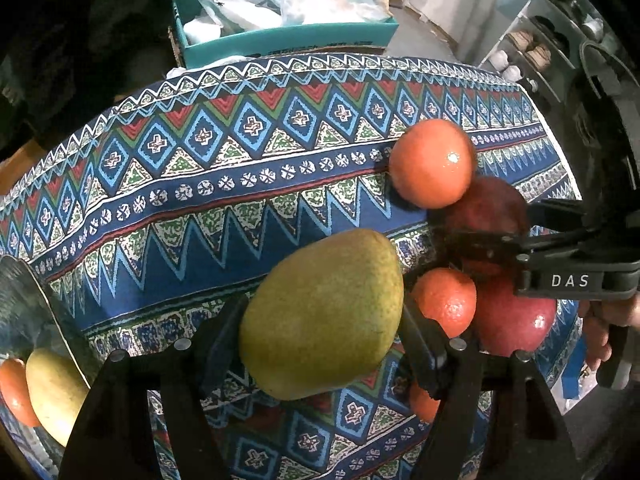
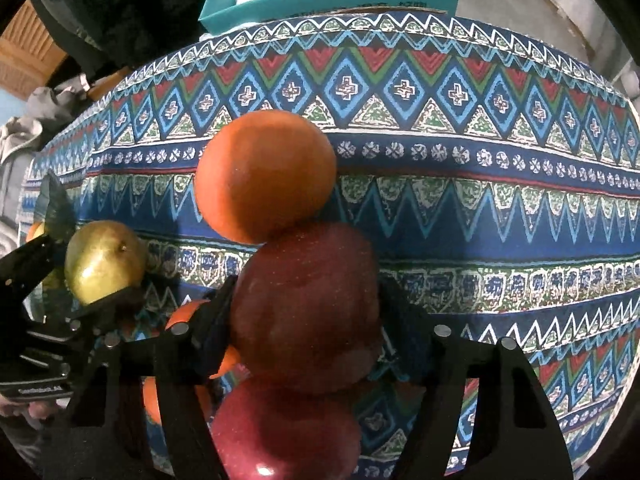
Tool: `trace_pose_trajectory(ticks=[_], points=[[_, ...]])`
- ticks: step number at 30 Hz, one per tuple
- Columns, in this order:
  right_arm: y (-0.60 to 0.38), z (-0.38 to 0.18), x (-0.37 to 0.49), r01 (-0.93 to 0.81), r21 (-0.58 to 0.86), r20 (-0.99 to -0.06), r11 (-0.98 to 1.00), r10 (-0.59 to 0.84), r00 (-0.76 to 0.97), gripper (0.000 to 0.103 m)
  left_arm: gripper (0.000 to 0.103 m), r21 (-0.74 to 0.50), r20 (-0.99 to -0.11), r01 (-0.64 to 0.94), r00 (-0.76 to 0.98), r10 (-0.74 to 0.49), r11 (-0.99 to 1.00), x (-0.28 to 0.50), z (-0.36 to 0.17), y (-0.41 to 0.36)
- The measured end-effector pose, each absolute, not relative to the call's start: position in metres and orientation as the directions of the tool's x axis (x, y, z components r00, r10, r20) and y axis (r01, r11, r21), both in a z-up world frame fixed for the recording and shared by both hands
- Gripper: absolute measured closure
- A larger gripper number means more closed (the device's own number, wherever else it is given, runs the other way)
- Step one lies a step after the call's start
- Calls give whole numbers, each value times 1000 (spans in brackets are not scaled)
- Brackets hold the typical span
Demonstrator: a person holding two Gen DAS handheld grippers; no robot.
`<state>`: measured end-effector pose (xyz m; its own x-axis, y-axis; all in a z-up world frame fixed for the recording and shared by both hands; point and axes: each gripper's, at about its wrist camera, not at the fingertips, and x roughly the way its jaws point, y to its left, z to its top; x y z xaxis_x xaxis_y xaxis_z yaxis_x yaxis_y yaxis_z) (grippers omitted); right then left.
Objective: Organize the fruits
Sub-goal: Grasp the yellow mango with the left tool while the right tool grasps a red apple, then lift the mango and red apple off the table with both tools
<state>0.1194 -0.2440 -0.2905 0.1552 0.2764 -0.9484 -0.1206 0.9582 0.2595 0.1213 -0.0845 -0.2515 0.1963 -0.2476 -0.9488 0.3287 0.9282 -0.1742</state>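
Observation:
A green pear [image 1: 320, 280] sits between the fingers of my left gripper [image 1: 322, 332], which is shut on it over the patterned cloth. My right gripper [image 2: 310, 292] is shut on a dark red apple [image 2: 308, 320]; an orange [image 2: 264, 176] touches the apple's far side. A second red apple [image 2: 288, 432] lies right below the held one. In the left wrist view the right gripper [image 1: 488, 224] clamps that apple [image 1: 488, 200] among an orange [image 1: 432, 164], another orange [image 1: 446, 300] and a red apple [image 1: 516, 320]. The right wrist view shows the pear [image 2: 104, 260] at far left.
A blue patterned tablecloth [image 1: 200, 200] covers the table. A clear bowl [image 1: 24, 300] at its left edge holds a yellow pear [image 1: 56, 392] and an orange [image 1: 16, 392]. A teal box [image 1: 288, 40] of plastic bags stands behind the table, a shoe rack [image 1: 532, 48] at back right.

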Motion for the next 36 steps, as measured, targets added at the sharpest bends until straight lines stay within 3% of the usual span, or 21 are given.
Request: trace_pose_trajectory(ticks=[12, 36], points=[[-255, -255, 102, -149, 167, -939, 975, 203, 279, 36, 28, -197, -934, 303, 232, -272, 932, 117, -229, -84], [-244, -142, 67, -243, 172, -824, 955, 275, 496, 36, 28, -188, -860, 306, 407, -307, 933, 84, -138, -69]])
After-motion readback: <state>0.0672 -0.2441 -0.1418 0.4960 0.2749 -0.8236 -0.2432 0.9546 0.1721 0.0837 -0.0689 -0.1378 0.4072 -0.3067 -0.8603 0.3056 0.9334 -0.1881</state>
